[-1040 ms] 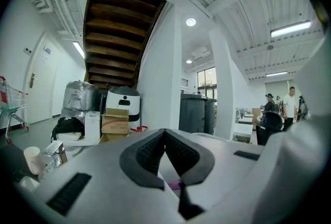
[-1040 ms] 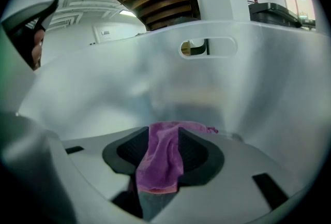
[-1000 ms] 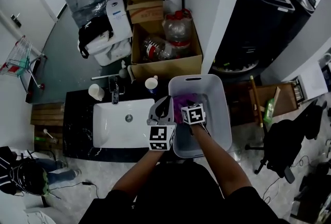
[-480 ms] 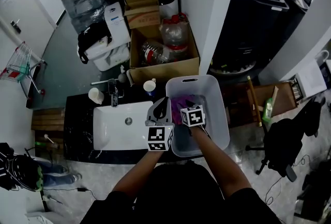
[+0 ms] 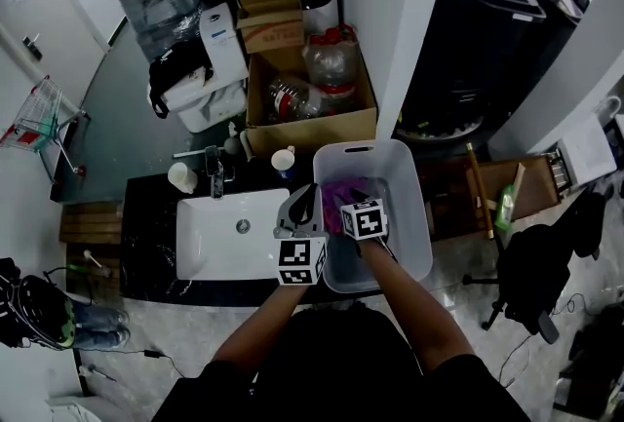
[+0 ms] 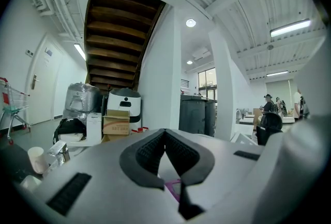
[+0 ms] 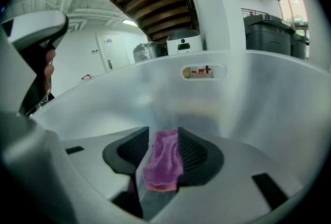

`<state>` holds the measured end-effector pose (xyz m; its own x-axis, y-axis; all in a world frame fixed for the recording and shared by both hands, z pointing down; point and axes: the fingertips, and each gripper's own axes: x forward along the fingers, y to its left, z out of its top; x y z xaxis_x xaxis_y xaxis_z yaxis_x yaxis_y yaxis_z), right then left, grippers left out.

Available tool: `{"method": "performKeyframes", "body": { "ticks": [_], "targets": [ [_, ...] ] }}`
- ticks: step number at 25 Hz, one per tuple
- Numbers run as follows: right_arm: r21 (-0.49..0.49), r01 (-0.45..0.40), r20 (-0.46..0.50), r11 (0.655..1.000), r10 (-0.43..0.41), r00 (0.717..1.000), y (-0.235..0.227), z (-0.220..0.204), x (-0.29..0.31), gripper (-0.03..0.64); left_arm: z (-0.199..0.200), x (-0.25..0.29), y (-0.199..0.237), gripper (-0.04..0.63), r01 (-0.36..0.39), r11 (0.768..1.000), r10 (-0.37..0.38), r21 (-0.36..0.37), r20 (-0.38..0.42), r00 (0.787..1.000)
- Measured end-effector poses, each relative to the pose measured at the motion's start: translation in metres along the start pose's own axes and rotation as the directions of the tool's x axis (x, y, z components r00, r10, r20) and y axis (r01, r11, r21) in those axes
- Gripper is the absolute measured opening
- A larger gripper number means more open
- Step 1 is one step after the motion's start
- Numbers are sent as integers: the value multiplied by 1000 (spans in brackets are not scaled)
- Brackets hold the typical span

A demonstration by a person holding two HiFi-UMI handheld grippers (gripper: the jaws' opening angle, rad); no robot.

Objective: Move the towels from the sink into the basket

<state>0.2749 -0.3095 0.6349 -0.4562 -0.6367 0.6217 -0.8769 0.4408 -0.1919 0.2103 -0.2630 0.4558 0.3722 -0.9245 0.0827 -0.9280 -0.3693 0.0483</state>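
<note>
Right gripper view: the right gripper [image 7: 164, 132] clamps a purple towel [image 7: 164, 158], its long axis running along the jaws, inside the basket [image 7: 248, 93] above its floor; dropping it likely needs only parted jaws. The left gripper [image 6: 164, 132], pinched together and empty, hangs at the basket's left rim beside the sink [image 5: 210, 240]. No print is legible.

A round ceiling lamp [image 6: 191, 23] and a tall window [image 6: 207, 79] are lighting the room evenly. Both tool views are bending hard toward black, rounded corners. The left tool [image 6: 164, 134] is blurring into soft grey up close. The basket [image 7: 248, 93] wall is glowing with diffuse light, and the purple towel [image 7: 165, 161] between the right tool [image 7: 163, 132] pads is looking slightly soft. In the head view the white sink [image 5: 210, 254] is glaring against the dim, shadowed table [image 5: 146, 245].
</note>
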Motion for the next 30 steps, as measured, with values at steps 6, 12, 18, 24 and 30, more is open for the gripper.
{"method": "performKeyframes", "body": {
  "ticks": [6, 12, 18, 24, 30],
  "targets": [
    [-3, 9, 95, 1000, -9, 995, 0, 24, -24, 163, 2, -1, -2, 3, -1, 1000, 1, -23, -1, 1000],
    [-17, 34, 230, 999, -30, 973, 7, 61, -59, 62, 16, -1, -4, 3, 4, 999, -3, -45, 24, 1000],
    [-64, 15, 342, 998, 8, 940, 28, 92, -96, 26, 30, 0, -10, 3, 26, 998, -23, -51, 58, 998],
    [-101, 53, 455, 993, -1, 891, 33, 112, -129, 25, 28, 3, -17, 3, 44, 997, -40, -56, 55, 998],
    [-105, 86, 509, 991, -21, 860, 29, 121, -146, 25, 27, 11, -24, 3, 57, 997, -54, -47, 55, 997]
  ]
}}
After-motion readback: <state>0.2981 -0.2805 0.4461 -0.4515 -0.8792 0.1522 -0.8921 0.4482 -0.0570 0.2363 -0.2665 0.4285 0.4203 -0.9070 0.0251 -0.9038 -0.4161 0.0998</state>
